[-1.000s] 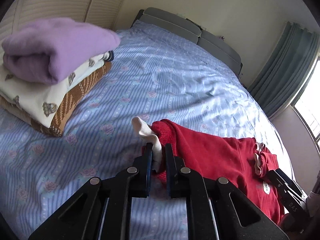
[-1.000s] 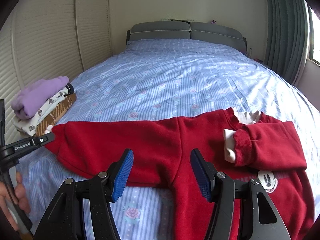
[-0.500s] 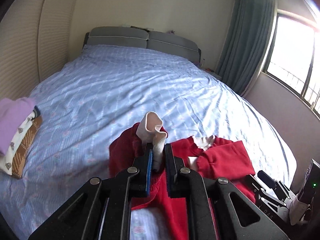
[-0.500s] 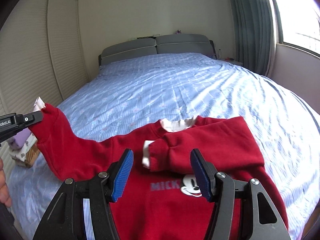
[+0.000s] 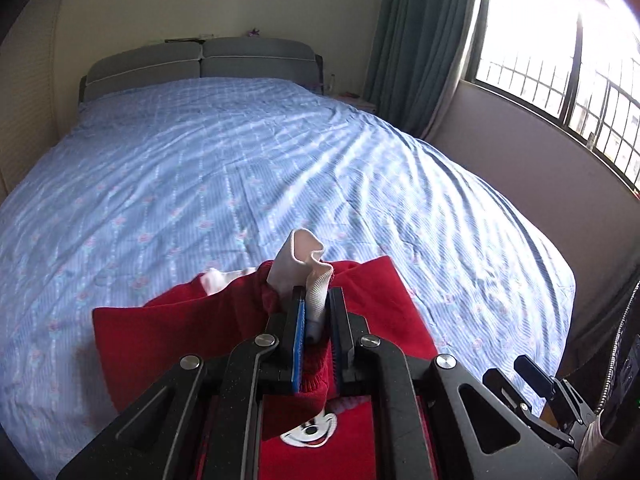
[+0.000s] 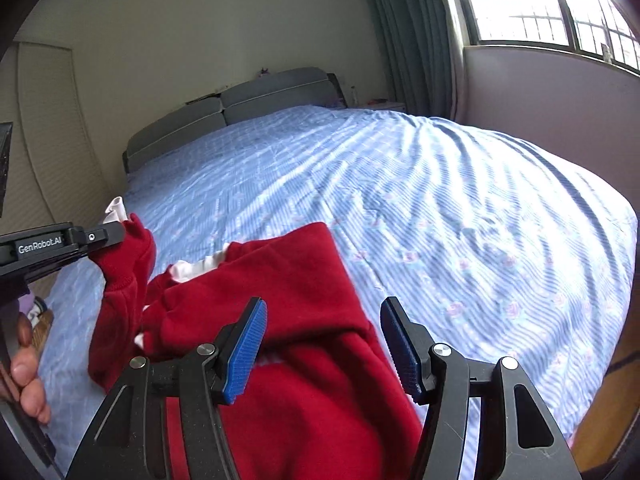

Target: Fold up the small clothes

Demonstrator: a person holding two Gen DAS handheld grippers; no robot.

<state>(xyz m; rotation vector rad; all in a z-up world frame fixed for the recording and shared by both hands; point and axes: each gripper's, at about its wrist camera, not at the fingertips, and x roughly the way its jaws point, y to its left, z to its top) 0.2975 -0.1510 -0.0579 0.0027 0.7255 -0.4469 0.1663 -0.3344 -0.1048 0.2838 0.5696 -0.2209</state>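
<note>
Red sweatshirt (image 6: pixel 304 280) lies on blue striped bedsheet (image 5: pixel 240 168), near the foot edge of the bed, partly folded: one sleeve already lies across the chest, white collar (image 6: pixel 200 266) showing at the top edge. A cartoon mouse print (image 5: pixel 310 430) shows on the front in the left wrist view, just below the gripper.

Left gripper (image 5: pixel 316 320): jaws nearly closed, narrow gap, clamped on the white ribbed cuff (image 5: pixel 302 268) of the other sleeve. Cuff sticks up out of the pads, red sleeve fabric bunched between and below the jaws. In the right wrist view this gripper (image 6: pixel 108 234) comes in from the left side, sleeve (image 6: pixel 124 280) lifted off the bed and hanging from its tip, draping down to the body of the garment. A hand (image 6: pixel 24 368) grips its handle at the lower left edge.

Right gripper (image 6: pixel 324 344): jaws about half apart, blue pads (image 6: pixel 246 346) clearly separated, nothing pinched. It hovers over the red body of the sweatshirt, fabric visible in the gap between the pads; contact with the cloth cannot be told. In the left wrist view part of it (image 5: pixel 544 396) shows at lower right.

Grey headboard (image 5: pixel 200 60) at the far end, curtain (image 5: pixel 416 40) and window (image 6: pixel 540 4) on the right. Bit of a folded stack (image 6: pixel 38 312) at left edge of the right wrist view, mostly hidden.
</note>
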